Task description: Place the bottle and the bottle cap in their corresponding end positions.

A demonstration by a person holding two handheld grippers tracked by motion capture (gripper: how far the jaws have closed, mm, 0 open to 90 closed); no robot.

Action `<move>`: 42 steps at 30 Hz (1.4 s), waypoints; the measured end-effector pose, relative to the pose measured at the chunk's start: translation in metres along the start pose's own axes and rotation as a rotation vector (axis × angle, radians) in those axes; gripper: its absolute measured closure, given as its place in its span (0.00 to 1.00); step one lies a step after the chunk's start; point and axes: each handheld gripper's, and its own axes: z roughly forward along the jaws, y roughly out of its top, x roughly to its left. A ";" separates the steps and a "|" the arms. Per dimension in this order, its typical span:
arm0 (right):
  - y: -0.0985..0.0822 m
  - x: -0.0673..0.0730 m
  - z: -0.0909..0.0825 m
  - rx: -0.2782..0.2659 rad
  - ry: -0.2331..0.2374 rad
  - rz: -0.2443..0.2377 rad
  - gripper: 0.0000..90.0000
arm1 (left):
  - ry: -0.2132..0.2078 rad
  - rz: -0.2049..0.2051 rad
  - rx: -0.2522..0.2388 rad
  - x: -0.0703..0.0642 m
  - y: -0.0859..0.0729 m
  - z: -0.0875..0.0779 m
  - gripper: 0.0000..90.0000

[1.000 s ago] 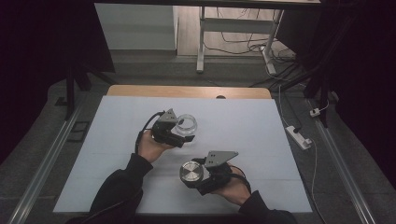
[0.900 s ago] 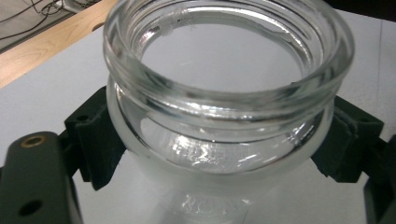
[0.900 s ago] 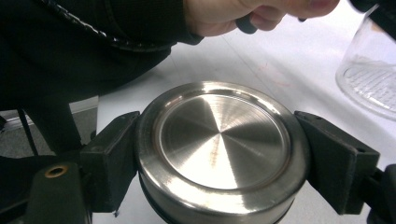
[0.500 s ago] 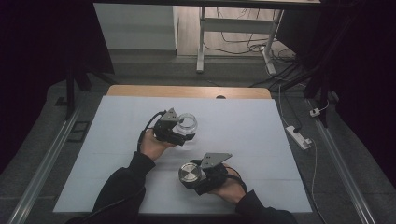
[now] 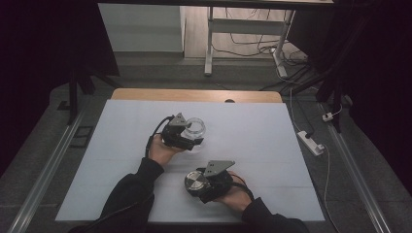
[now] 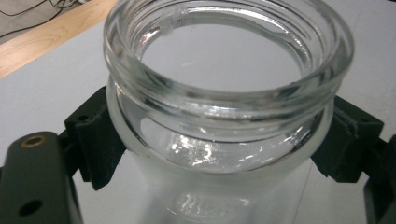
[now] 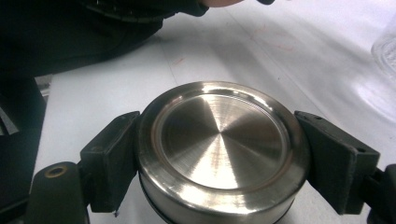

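One white table (image 5: 121,160) spans the middle of the high view. Just above its centre, the left gripper (image 5: 190,135) has its jaws clamped on the neck of one open glass jar (image 5: 195,128), steadying it. Lower centre, the right gripper (image 5: 200,183) clamps one round steel lid (image 5: 195,181) by its rim, likely ready for capping.

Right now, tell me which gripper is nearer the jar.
Left. The left gripper is clamped on the glass jar, its pads pressing both sides. The right gripper holds the metal lid apart from the jar, nearer the person.
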 end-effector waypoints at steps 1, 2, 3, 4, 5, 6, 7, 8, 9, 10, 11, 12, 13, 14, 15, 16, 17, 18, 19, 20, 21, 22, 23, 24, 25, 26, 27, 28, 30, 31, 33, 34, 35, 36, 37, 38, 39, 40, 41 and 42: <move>0.000 0.000 0.001 0.007 -0.002 0.000 0.20 | 0.001 -0.003 0.001 0.000 0.000 0.001 0.18; -0.001 0.000 0.002 0.013 -0.003 -0.001 0.20 | 0.004 -0.002 0.001 0.001 -0.001 0.001 0.18; -0.001 0.000 0.003 0.018 -0.005 0.001 0.20 | 0.004 -0.004 0.002 0.001 -0.001 0.002 0.18; -0.001 0.000 0.004 0.021 -0.008 0.000 0.20 | 0.005 -0.005 0.002 0.002 -0.002 0.002 0.18; -0.002 0.000 0.005 0.027 -0.011 0.001 0.20 | 0.006 -0.005 0.004 0.002 -0.002 0.003 0.18; -0.002 -0.001 0.005 0.031 -0.014 0.004 0.20 | 0.006 -0.006 0.004 0.002 -0.003 0.003 0.18; -0.002 -0.001 0.006 0.035 -0.017 0.009 0.20 | 0.007 -0.006 0.006 0.002 -0.003 0.004 0.18; -0.003 -0.002 0.006 0.037 -0.019 0.010 0.20 | 0.007 -0.008 0.007 0.002 -0.004 0.005 0.18; -0.003 -0.002 0.006 0.042 -0.021 0.013 0.20 | 0.008 -0.008 0.008 0.002 -0.004 0.005 0.18; -0.003 -0.002 0.007 0.045 -0.022 0.014 0.20 | 0.008 -0.008 0.009 0.002 -0.005 0.006 0.18; -0.004 -0.003 0.007 0.048 -0.024 0.018 0.20 | 0.010 -0.008 0.011 0.002 -0.005 0.007 0.18; -0.004 -0.003 0.007 0.050 -0.025 0.020 0.20 | 0.009 -0.008 0.013 0.002 -0.005 0.007 0.18; -0.004 -0.003 0.007 0.053 -0.025 0.022 0.20 | 0.010 -0.006 0.015 0.002 -0.006 0.008 0.18; -0.004 -0.003 0.008 0.056 -0.026 0.024 0.20 | 0.009 -0.007 0.015 0.002 -0.006 0.008 0.18; -0.004 -0.003 0.008 0.057 -0.026 0.024 0.20 | 0.011 -0.006 0.016 0.002 -0.006 0.009 0.18; -0.004 -0.003 0.008 0.059 -0.025 0.024 0.20 | 0.013 -0.005 0.016 0.002 -0.007 0.009 0.18; -0.004 -0.003 0.008 0.061 -0.025 0.025 0.20 | 0.013 -0.004 0.017 0.002 -0.007 0.010 0.18; -0.004 -0.004 0.008 0.064 -0.025 0.027 0.20 | 0.012 -0.005 0.020 0.002 -0.007 0.011 0.18; -0.004 -0.004 0.009 0.066 -0.025 0.030 0.20 | 0.012 -0.005 0.022 0.002 -0.007 0.011 0.18; -0.004 -0.004 0.009 0.069 -0.028 0.032 0.20 | 0.012 -0.003 0.024 0.002 -0.007 0.012 0.18; -0.004 -0.004 0.009 0.071 -0.029 0.032 0.20 | 0.012 -0.002 0.029 0.002 -0.008 0.012 0.18; -0.004 -0.004 0.010 0.075 -0.028 0.033 0.20 | 0.011 0.000 0.031 0.001 -0.008 0.013 0.18; -0.003 -0.004 0.010 0.083 -0.028 0.033 0.20 | 0.010 0.000 0.033 0.001 -0.008 0.014 0.18; -0.003 -0.004 0.011 0.088 -0.031 0.030 0.20 | 0.011 0.002 0.037 0.001 -0.008 0.014 0.18; -0.003 -0.004 0.011 0.093 -0.034 0.027 0.20 | 0.011 0.005 0.041 0.001 -0.009 0.015 0.18; -0.003 -0.004 0.012 0.098 -0.034 0.026 0.20 | 0.011 0.007 0.043 0.001 -0.009 0.016 0.18; -0.003 -0.004 0.012 0.102 -0.035 0.024 0.20 | 0.010 0.006 0.046 0.001 -0.009 0.016 0.18; -0.003 -0.004 0.013 0.106 -0.036 0.024 0.20 | 0.011 0.008 0.048 0.001 -0.009 0.017 0.18; -0.003 -0.003 0.013 0.114 -0.039 0.027 0.20 | 0.011 0.009 0.048 0.000 -0.010 0.017 0.18; -0.003 -0.004 0.014 0.117 -0.039 0.025 0.20 | 0.011 0.009 0.049 0.000 -0.010 0.017 0.18; -0.003 -0.004 0.014 0.125 -0.040 0.028 0.19 | 0.011 0.009 0.049 0.000 -0.010 0.017 0.18; -0.003 -0.004 0.015 0.128 -0.041 0.028 0.19 | 0.011 0.010 0.050 0.000 -0.010 0.017 0.17; -0.003 -0.003 0.015 0.130 -0.042 0.026 0.19 | 0.011 0.010 0.049 0.000 -0.010 0.017 0.17; -0.002 -0.003 0.015 0.131 -0.042 0.025 0.19 | 0.013 0.011 0.049 0.000 -0.011 0.017 0.17; -0.002 -0.003 0.015 0.131 -0.043 0.023 0.18 | 0.014 0.011 0.049 0.000 -0.011 0.016 0.17; -0.002 -0.003 0.015 0.131 -0.043 0.025 0.18 | 0.014 0.011 0.051 0.000 -0.011 0.016 0.17; -0.002 -0.004 0.015 0.132 -0.045 0.024 0.17 | 0.014 0.009 0.052 0.000 -0.011 0.016 0.17; -0.002 -0.004 0.015 0.132 -0.047 0.028 0.17 | 0.013 0.006 0.054 0.000 -0.012 0.016 0.17; -0.003 -0.004 0.015 0.132 -0.047 0.031 0.16 | 0.010 0.001 0.056 0.001 -0.012 0.015 0.17; -0.002 -0.004 0.015 0.129 -0.047 0.036 0.16 | 0.009 -0.001 0.054 0.001 -0.013 0.015 0.17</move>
